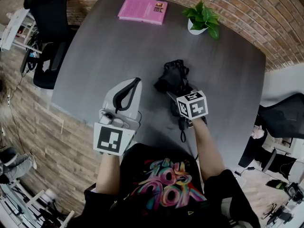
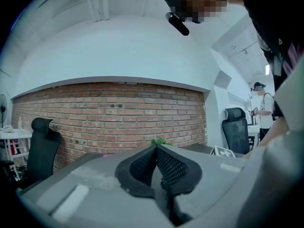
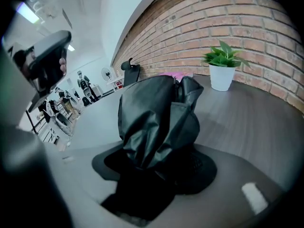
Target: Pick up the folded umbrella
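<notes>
No legible text or numbers anywhere.

A grey bench (image 1: pixel 95 56) carries a pink book (image 1: pixel 142 10) near its 12 o'clock edge and a potted plant (image 1: pixel 203 19) in a white pot at 1 o'clock. A black office chair (image 1: pixel 50 27) stands off the bench at 10 o'clock, and a second chair (image 1: pixel 285 115) at 3 o'clock. A brick wall (image 2: pixel 118 113) runs behind.
</notes>
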